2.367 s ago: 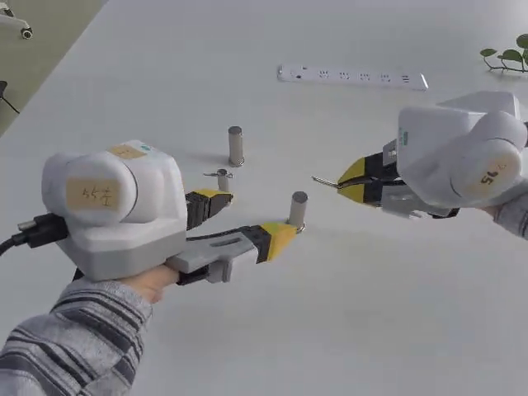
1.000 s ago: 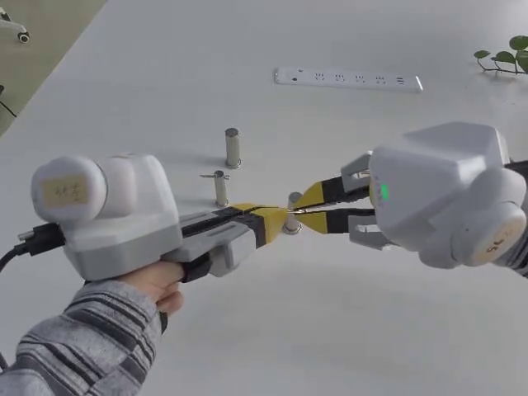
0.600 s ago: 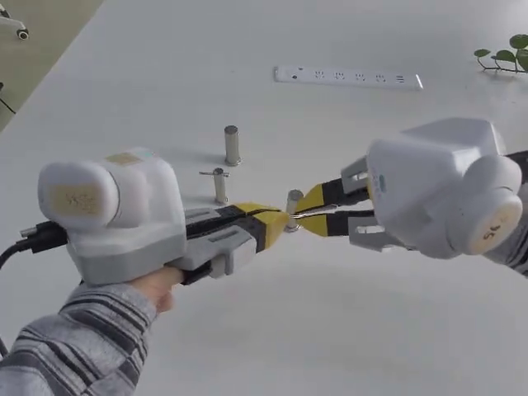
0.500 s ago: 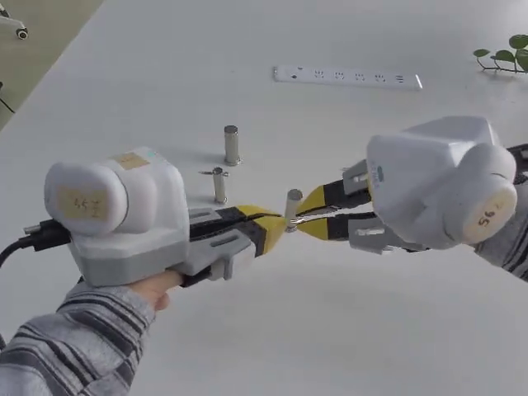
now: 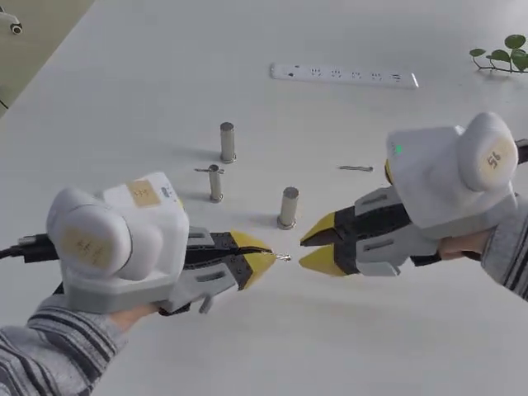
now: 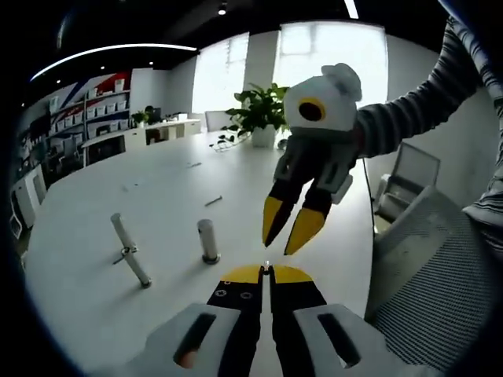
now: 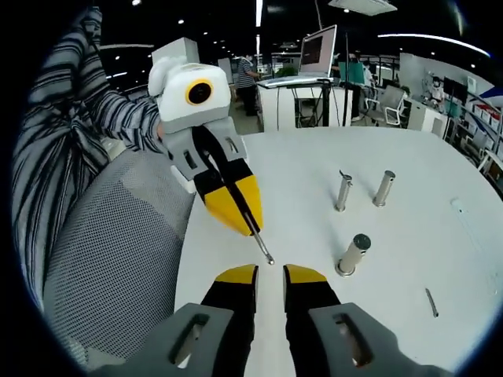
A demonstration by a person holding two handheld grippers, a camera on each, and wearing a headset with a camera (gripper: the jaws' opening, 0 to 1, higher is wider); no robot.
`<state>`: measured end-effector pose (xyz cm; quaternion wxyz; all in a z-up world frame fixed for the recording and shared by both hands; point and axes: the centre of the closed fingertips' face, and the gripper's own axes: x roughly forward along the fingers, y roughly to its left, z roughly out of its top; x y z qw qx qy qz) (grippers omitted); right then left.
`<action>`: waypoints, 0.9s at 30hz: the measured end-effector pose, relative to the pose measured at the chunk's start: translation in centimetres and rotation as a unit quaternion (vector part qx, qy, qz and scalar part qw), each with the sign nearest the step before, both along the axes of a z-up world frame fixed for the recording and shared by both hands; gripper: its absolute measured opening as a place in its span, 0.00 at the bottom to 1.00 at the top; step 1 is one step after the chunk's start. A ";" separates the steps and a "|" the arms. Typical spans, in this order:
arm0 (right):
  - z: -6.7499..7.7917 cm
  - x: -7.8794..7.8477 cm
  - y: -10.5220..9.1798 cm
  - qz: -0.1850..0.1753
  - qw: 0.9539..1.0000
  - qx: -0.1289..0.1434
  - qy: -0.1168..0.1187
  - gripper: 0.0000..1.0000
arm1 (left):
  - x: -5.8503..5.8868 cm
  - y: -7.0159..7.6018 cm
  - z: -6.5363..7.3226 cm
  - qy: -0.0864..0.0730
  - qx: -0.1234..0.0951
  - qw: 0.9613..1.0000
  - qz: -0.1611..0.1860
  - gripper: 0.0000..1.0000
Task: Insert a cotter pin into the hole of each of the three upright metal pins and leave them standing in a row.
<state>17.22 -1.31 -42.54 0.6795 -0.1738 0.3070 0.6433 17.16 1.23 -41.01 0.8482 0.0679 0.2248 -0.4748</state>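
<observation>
Three upright metal pins stand on the white table: a far one [image 5: 227, 142], a middle one [image 5: 215, 182] with a cotter pin through its top, and a near one [image 5: 288, 207] whose top is bare. My left gripper [image 5: 266, 258] is shut on a thin cotter pin [image 5: 283, 258] that pokes out past its yellow tips, in front of the near pin. In the right gripper view that cotter pin [image 7: 259, 239] points at my right gripper [image 7: 269, 275]. My right gripper [image 5: 307, 249] faces it, open and holding nothing. The left gripper view has the near pin [image 6: 208, 240] ahead on the left.
A loose cotter pin [image 5: 355, 169] lies on the table behind the right gripper. A white power strip [image 5: 342, 75] sits at the far side and a plant sprig [image 5: 499, 56] at the far right. An office chair [image 7: 118, 259] stands beside the table edge.
Both grippers have drawn back from the near pin toward me. The cotter pin that the right gripper held is now in the left gripper, and the right gripper has opened.
</observation>
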 end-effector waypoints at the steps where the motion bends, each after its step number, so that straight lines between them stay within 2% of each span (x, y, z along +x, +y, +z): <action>1: -0.1 0.1 0.0 -0.004 1.000 0.004 0.001 0.08 | 0.0 0.0 0.0 -0.002 0.001 1.000 -0.002 0.00; 7: -0.1 -0.6 0.3 -0.018 0.999 0.025 0.036 0.07 | -0.2 -0.4 0.8 -0.009 -0.014 1.000 -0.018 0.00; 10: -0.1 -0.9 0.5 -0.020 0.998 0.031 0.047 0.07 | -0.3 -0.5 0.9 -0.002 -0.023 1.000 -0.020 0.00; 14: -0.1 -1.1 0.5 -0.019 0.998 0.031 0.043 0.06 | -0.6 -0.8 1.1 0.005 -0.034 0.999 -0.026 0.00; 18: 0.1 -1.4 0.7 -0.012 0.998 0.035 0.042 0.04 | -0.7 -1.1 1.7 0.013 -0.055 0.998 -0.025 0.00; 27: 0.4 -1.9 1.0 -0.004 0.998 0.043 0.039 0.00 | -1.1 -1.4 2.0 0.033 -0.080 0.996 -0.024 0.00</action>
